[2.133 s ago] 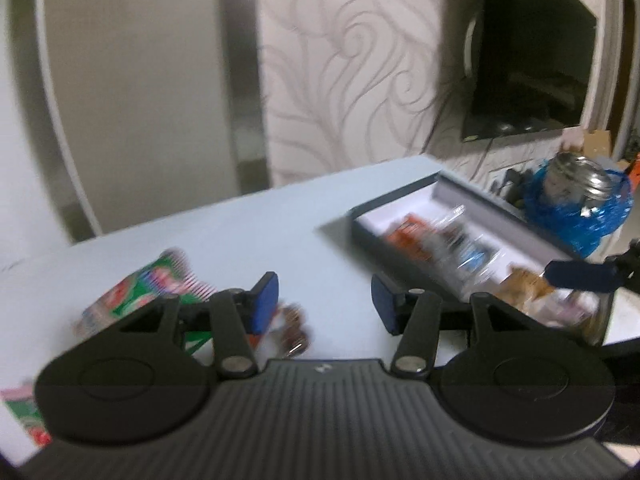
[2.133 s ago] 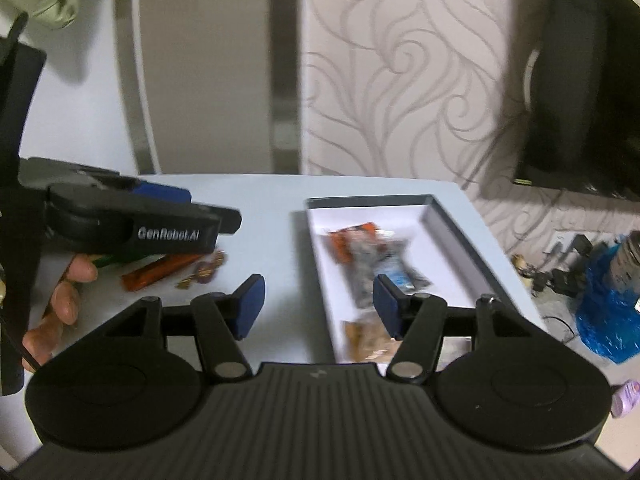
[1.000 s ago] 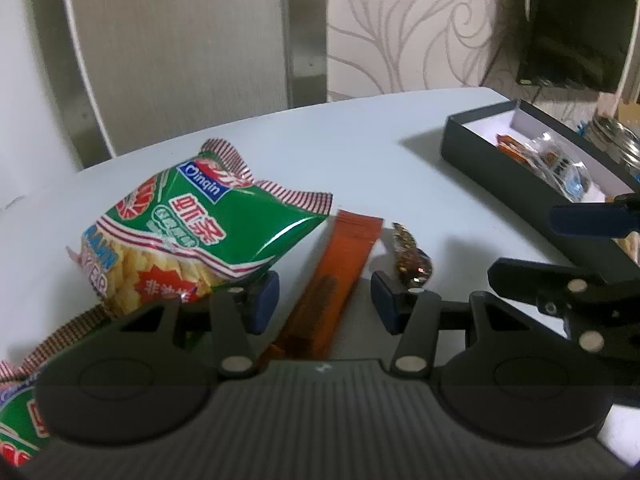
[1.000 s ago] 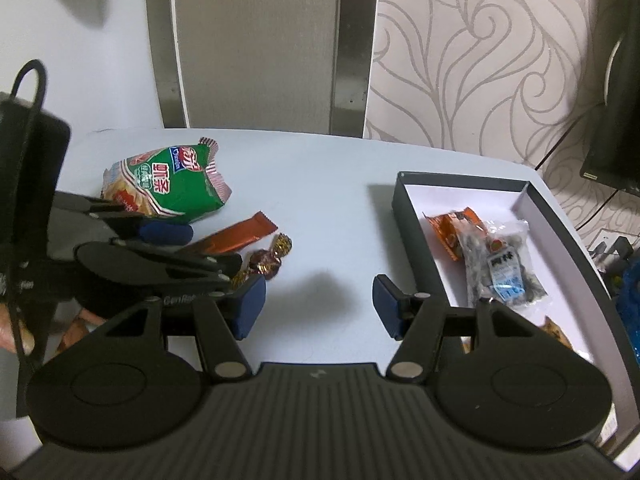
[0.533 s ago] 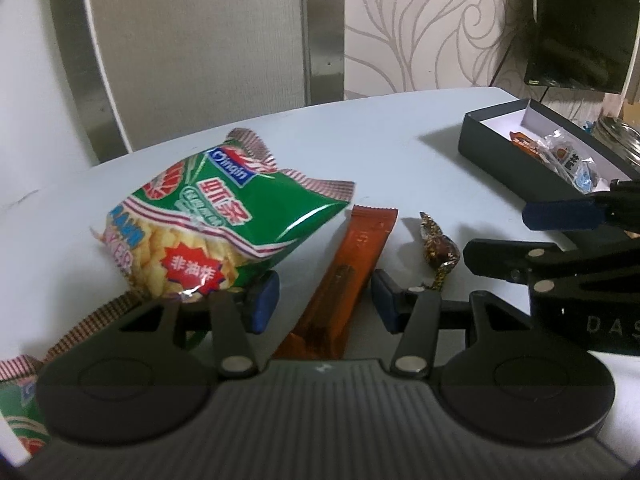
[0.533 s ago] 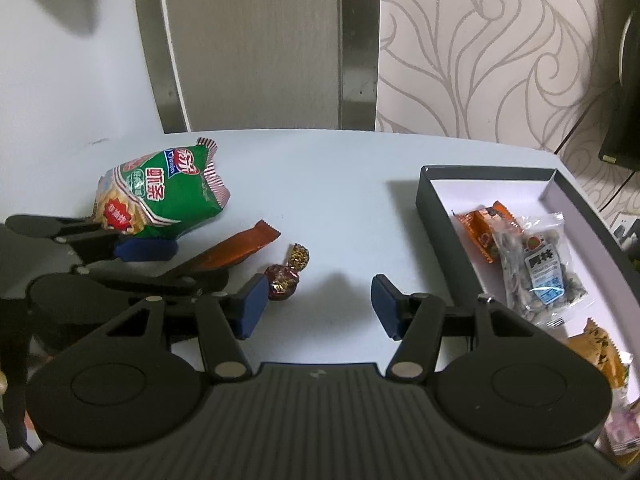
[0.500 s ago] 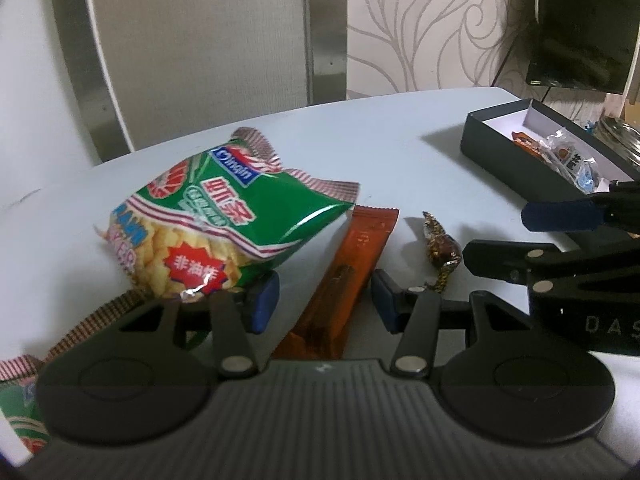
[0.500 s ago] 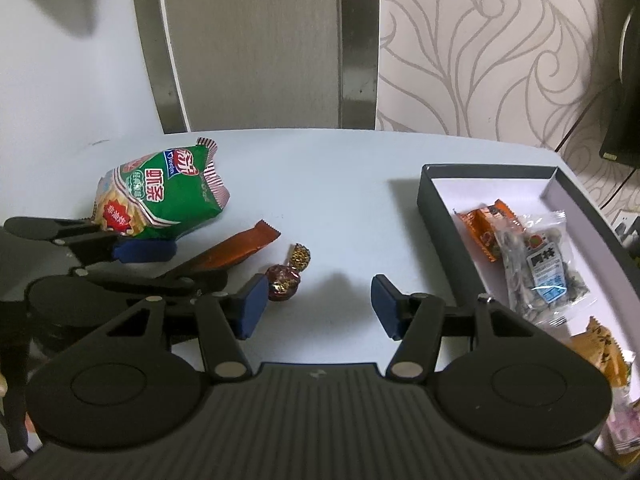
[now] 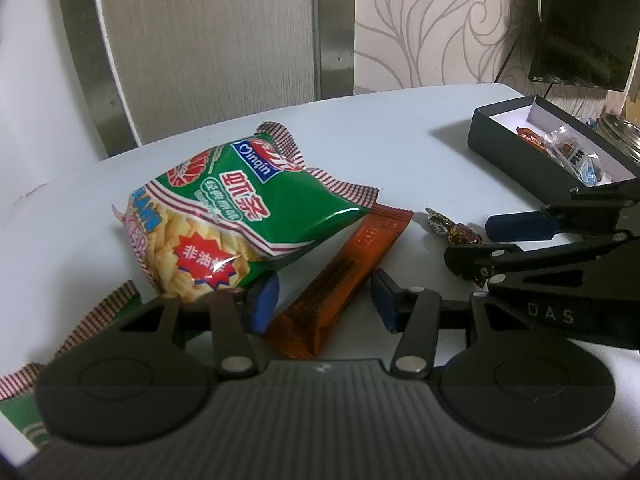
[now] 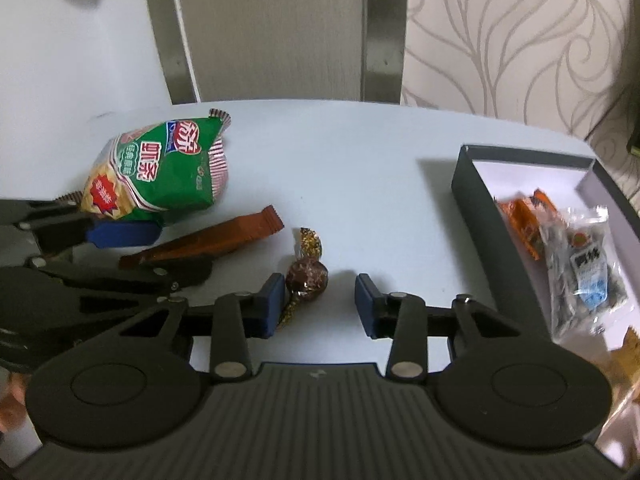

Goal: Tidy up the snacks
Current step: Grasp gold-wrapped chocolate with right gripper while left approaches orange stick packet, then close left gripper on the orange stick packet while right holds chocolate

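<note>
A round brown foil candy lies on the pale table between the fingers of my right gripper. Its jaws are closing: the left pad is at the wrapper, the right pad still stands apart. In the left wrist view that candy shows between the right gripper's fingers. My left gripper is open and straddles the near end of a flat orange bar, with a gap at the right pad. A green chip bag leans over the left finger. The dark box at the right holds several snacks.
A second green packet pokes in at the lower left of the left wrist view. A chair back stands behind the table's far edge. A dark screen hangs on the patterned wall at the right.
My right gripper has come forward and down onto the foil candy, and its jaws have narrowed around it. The left gripper has stayed over the orange bar.
</note>
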`<state>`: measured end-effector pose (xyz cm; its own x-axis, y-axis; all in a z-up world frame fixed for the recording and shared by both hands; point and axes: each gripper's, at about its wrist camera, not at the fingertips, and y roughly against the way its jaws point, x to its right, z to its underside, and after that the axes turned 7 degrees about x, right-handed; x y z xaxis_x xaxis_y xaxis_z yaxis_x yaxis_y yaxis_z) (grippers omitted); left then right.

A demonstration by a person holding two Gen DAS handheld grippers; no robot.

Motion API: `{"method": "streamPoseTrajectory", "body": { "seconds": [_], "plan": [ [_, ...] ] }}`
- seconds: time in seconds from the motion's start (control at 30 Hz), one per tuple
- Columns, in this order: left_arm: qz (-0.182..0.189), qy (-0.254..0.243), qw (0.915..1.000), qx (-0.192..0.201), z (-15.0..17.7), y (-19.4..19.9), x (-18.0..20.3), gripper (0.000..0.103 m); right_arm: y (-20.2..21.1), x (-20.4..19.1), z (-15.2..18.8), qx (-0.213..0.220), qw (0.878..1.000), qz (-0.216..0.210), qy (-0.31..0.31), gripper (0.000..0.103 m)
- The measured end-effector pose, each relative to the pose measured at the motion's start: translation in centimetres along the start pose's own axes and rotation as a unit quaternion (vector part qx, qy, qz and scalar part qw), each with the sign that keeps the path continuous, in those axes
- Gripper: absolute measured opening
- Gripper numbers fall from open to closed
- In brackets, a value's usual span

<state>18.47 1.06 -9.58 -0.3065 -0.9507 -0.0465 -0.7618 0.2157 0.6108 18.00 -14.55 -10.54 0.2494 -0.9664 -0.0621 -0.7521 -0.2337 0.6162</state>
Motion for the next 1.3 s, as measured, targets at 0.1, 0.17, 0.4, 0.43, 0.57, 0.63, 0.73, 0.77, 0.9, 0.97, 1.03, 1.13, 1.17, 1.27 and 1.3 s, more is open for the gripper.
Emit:
{"method": "streamPoseTrajectory", "body": {
  "seconds": [0.1,0.17,0.4,0.43,0.57,0.63,0.73,0.77,0.9,0.97,1.03,1.13,1.17,1.27,1.3],
  "plan": [
    [0.0,-0.003,1.0,0.0,0.0,0.0,0.0,0.054,-0.2,-0.1,-0.1,0.001,1.0,0.0,0.014,0.046],
    [-0.001,-0.003,1.0,-0.001,-0.1,-0.1,0.0,0.054,-0.3,-0.3,0.0,0.006,0.999,-0.002,0.036,0.043],
    [0.008,-0.008,0.9999,0.001,-0.1,-0.1,1.0,0.053,0.3,-0.5,0.4,0.008,0.998,-0.012,0.058,0.027],
    [0.009,-0.009,0.9999,0.002,-0.1,-0.2,1.2,0.053,0.5,-0.5,0.6,0.008,0.998,-0.012,0.058,0.027],
    [0.015,-0.014,0.9998,0.002,-0.3,-0.4,2.1,0.051,1.6,0.0,1.4,0.007,0.998,-0.01,0.054,0.027],
    [0.016,-0.016,0.9997,0.003,-0.2,-0.4,2.4,0.051,2.3,0.4,1.9,0.004,0.999,-0.008,0.051,0.027],
    [0.015,-0.014,0.9998,0.003,-0.3,-0.5,2.5,0.053,3.6,1.0,2.7,0.001,0.999,-0.006,0.043,0.027],
    [0.014,-0.014,0.9998,0.002,-0.3,-0.6,2.5,0.056,4.1,1.2,3.1,0.0,0.999,-0.006,0.041,0.027],
    [0.006,-0.013,0.9999,0.001,-0.7,-0.9,2.8,0.06,5.7,1.5,4.3,-0.002,0.999,-0.001,0.036,0.027],
    [0.004,-0.011,0.9999,0.001,-0.7,-0.9,2.9,0.059,6.2,1.6,4.6,-0.004,0.999,0.002,0.033,0.027],
    [0.005,-0.014,0.9999,0.002,-0.6,-0.7,3.1,0.053,6.8,1.6,4.9,-0.005,0.999,0.005,0.033,0.026],
    [0.006,-0.014,0.9999,0.002,-0.5,-0.4,3.4,0.048,7.8,1.6,5.5,-0.005,1.0,0.007,0.03,0.026],
    [0.006,-0.013,0.9999,0.002,-0.4,-0.4,3.4,0.048,8.0,1.6,5.6,-0.006,1.0,0.008,0.029,0.026],
    [0.006,-0.012,0.9999,0.002,-0.2,-0.2,3.5,0.049,8.7,1.4,6.0,-0.008,0.999,0.008,0.031,0.026],
    [0.006,-0.013,0.9999,0.003,-0.2,-0.1,3.5,0.049,8.8,1.3,6.1,-0.008,0.999,0.008,0.032,0.026]
  ]
}}
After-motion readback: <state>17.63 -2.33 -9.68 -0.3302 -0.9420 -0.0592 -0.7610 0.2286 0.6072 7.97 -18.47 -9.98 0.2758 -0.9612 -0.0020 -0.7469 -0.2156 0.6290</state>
